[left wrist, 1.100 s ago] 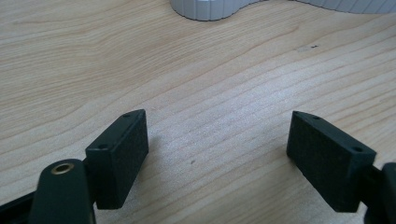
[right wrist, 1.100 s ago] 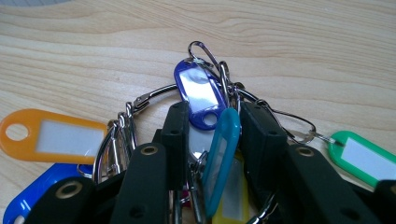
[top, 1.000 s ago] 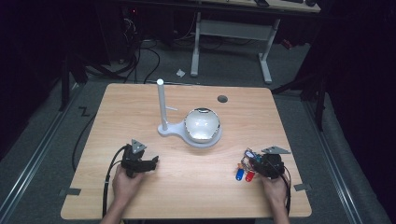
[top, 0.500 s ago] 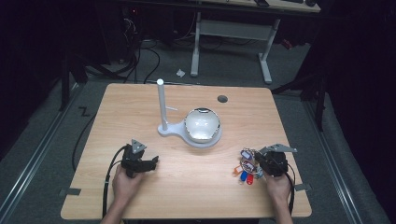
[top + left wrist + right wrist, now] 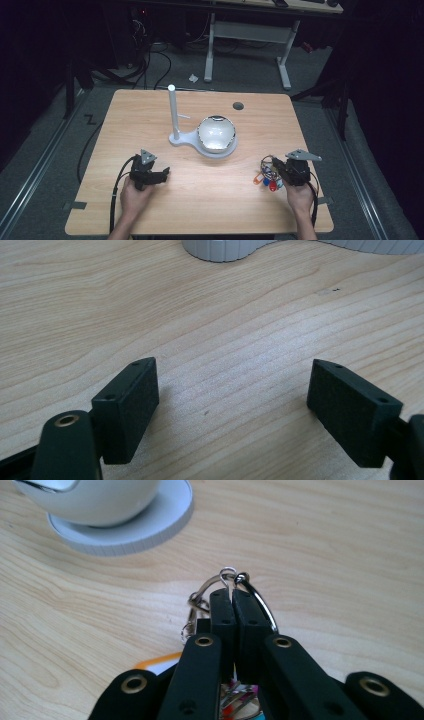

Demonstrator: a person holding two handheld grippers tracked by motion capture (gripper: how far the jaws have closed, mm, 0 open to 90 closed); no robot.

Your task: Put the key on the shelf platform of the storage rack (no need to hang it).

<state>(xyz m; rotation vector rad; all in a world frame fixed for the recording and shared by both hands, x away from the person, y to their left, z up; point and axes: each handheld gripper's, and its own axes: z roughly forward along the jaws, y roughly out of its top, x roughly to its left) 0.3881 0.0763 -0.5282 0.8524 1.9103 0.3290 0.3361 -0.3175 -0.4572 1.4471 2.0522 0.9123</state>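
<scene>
- Right gripper [image 5: 276, 170]: seen near the table's right front corner, held in the person's right hand [image 5: 300, 196]; jaws just closed, now pressed together on a metal ring [image 5: 227, 575] of the keys [image 5: 267, 177].
- Same grip in the right gripper view [image 5: 232, 597]: jaws nearly touching, thin wire ring pinched at the tips, a larger dark ring [image 5: 262, 605] curving out at one side, small chain links [image 5: 195, 607] hanging at the other side.
- Keys: a bunch with orange, blue and red tags, hanging under and beside the right gripper, close above the table [image 5: 200, 210]; not possible to tell whether the lowest tags touched the wood.
- Left gripper [image 5: 165, 172]: held in the left hand [image 5: 135, 195] near the table's left front part, well apart from the keys; jaws wide, nothing between them.
- Left gripper view [image 5: 232, 400]: two black pads far from each other, only bare wood between, edge of the white stand [image 5: 225, 249] at the top.
- Stand [image 5: 180, 140]: placed at the middle of the table, with an upright white post [image 5: 173, 112] and a round bowl [image 5: 216, 134] beside it, well apart from both grippers.
</scene>
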